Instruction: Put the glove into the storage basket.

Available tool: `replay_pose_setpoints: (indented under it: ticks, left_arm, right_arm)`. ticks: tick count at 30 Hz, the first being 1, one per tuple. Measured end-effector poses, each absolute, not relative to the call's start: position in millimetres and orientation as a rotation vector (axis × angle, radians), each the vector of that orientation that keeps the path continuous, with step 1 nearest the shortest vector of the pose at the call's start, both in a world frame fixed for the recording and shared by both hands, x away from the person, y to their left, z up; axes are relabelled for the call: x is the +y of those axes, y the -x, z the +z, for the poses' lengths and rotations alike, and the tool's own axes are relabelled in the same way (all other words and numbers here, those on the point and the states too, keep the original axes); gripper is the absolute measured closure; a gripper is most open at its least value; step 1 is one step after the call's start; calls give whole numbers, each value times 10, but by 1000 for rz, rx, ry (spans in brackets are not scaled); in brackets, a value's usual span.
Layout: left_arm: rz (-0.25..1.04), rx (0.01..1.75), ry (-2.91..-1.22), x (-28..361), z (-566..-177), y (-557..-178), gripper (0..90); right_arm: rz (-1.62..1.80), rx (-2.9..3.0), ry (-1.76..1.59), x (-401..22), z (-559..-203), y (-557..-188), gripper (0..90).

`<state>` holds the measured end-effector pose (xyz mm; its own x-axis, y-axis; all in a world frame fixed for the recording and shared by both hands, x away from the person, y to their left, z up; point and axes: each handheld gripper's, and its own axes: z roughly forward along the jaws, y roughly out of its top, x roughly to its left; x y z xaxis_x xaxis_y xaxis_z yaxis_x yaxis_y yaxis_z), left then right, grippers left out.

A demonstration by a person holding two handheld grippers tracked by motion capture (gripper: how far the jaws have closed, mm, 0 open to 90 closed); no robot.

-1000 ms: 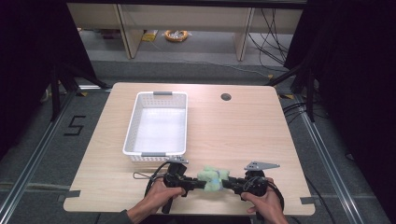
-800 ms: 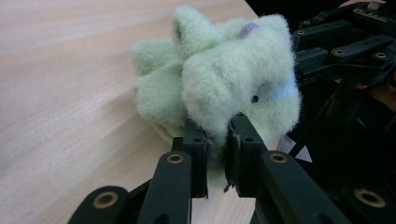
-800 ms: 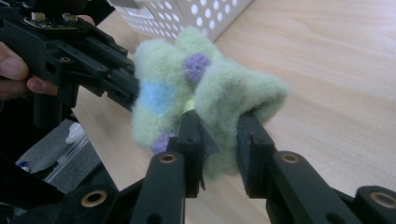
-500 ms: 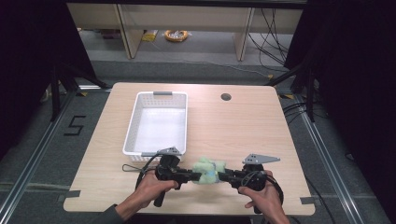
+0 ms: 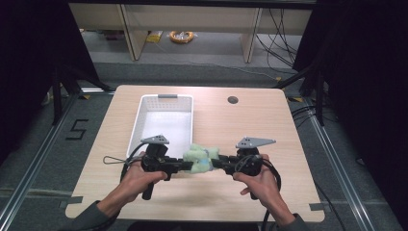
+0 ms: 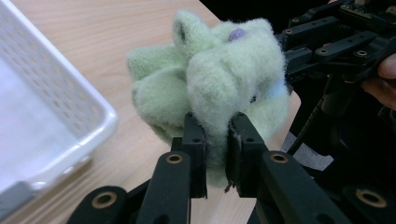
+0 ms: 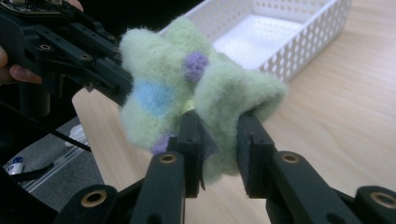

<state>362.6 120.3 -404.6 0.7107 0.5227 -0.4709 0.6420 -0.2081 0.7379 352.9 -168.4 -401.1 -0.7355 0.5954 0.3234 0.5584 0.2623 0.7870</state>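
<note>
A pale wooden table point(image 5: 250, 130) stands on a grey floor with dark curtains to either side and shelving beyond its far edge. A white perforated basket point(image 5: 166, 108) sits toward the far left part of the table, reaching back nearly to the far edge, and it looks empty.

Near the front edge, just past the basket's near end, 2 claws face each other with a fluffy green sock point(image 5: 199, 158) stretched between them. The left gripper point(image 5: 180, 166) is clenched on 1 fold of the sock; in the left gripper view its jaws pinch the fleece tightly point(image 6: 217, 154). The right gripper point(image 5: 219, 163) grasps the opposite side, its jaws squeezing a thicker bunch of fabric point(image 7: 219, 140). The sock is bundled up, pale green with a blue patch and small purple dots, and it hangs clear of the wood, carried by both claws.

The step in hand looks like carrying the bundled sock toward the basket. The next move probably calls for both hands to travel together over the basket's near rim, keeping the same spacing so the bundle neither stretches apart nor slips, then lowering it inside before either claw lets go.
</note>
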Motion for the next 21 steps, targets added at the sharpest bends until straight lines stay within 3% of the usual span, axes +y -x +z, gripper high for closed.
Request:
replay_pose_setpoints:
  ticks: [8, 21]
  left_arm:
    - [-100, 958, -1863, 1490, -3860, -3800, 784]
    - [-122, 1061, -1825, 1900, -3902, -4116, 782]
  right_arm:
    - [1520, 2496, -1102, -1398, -3810, -3795, 736]
    - [1479, 2561, -1078, -952, -3778, -4186, 736]
